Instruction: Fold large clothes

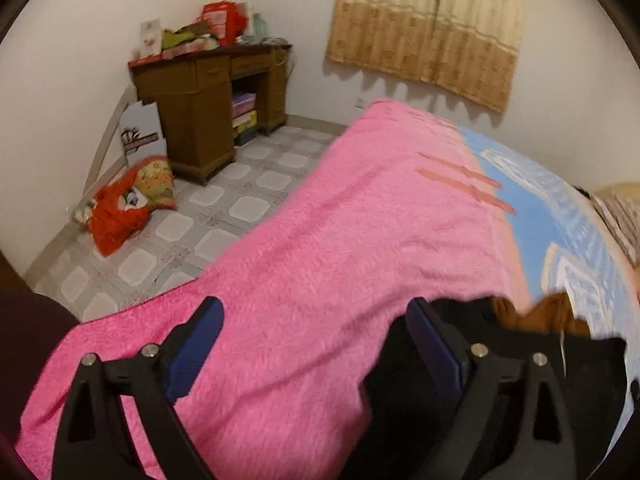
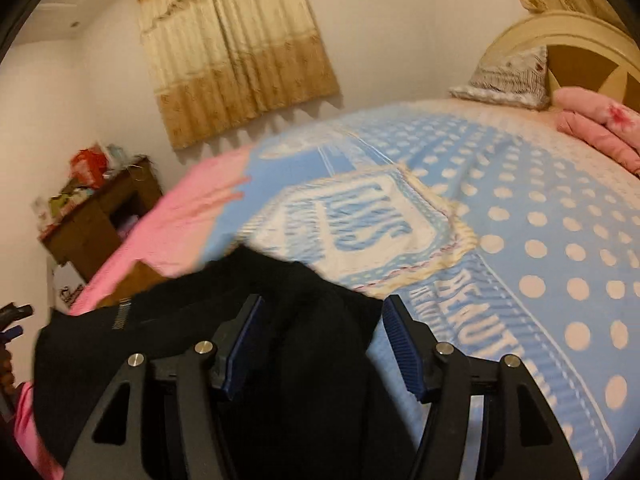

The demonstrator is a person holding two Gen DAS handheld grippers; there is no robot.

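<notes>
Both tools gape wide: the left tool (image 1: 314, 344) over the pink blanket (image 1: 320, 248), the right tool (image 2: 322, 334) over the black garment (image 2: 280, 360). The blue bedspread (image 2: 540, 220) reads "BEAUTY"; its other lettering is blurred.

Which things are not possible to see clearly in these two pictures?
- Black garment: type and full outline unclear; right wrist view blurs it, and the gripper fingers and bottom edge cut it off.
- Brown fabric: left wrist view, blurred; unclear whether it is the garment's lining.
- Desk clutter: too small to identify.
</notes>
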